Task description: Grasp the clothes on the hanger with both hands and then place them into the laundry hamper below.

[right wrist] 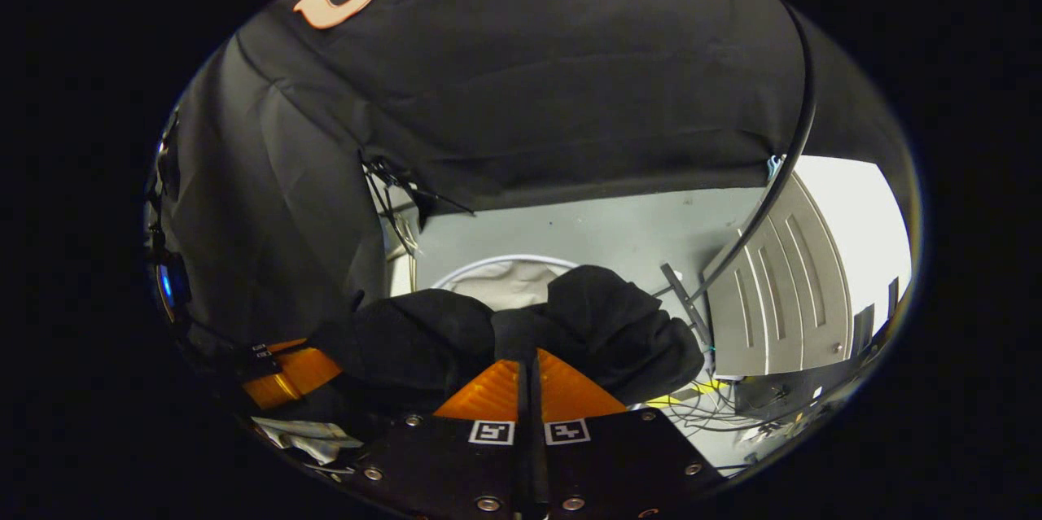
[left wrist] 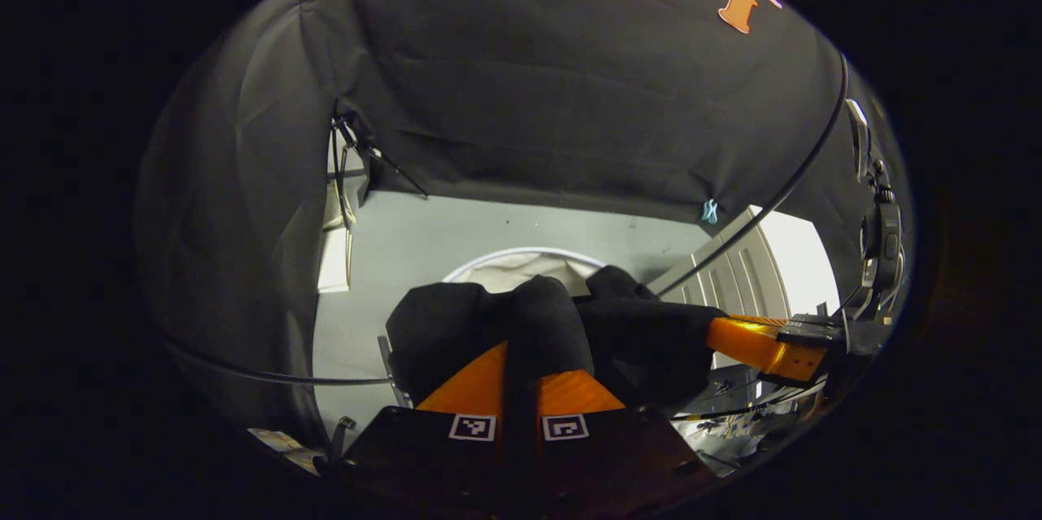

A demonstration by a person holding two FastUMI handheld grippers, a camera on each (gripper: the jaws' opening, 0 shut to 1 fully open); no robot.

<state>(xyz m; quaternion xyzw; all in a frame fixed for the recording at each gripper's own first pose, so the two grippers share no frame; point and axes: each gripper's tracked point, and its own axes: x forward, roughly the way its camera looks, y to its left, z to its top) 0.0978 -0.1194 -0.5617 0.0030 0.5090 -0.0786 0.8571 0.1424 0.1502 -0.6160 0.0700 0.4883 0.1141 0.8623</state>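
**Now carrying the dark garment toward the hamper**

Clearly we are in the carrying step: the clothes (left wrist: 488, 325) are off the hanger and bunched between our two grippers, held above the laundry hamper (left wrist: 521, 255), whose pale round rim curves just behind the bundle. In the left gripper view, the left gripper (left wrist: 521, 390) has both fingers closed tight on a fold of the fabric; the right gripper (right wrist: 529, 377) in its own view is likewise clamped on a fold. The other gripper shows at the right edge of the left gripper view, its fingers buried in the cloth.

The garment is soft, matte black, thick-looking, and it humps into rounded lumps on either side of each pinch. The hamper appears light, with a thin hoop rim and a limp pale lining.

Next, we judge, both grippers must lower together over the hamper's opening and then let go, keeping loose ends inside the rim.
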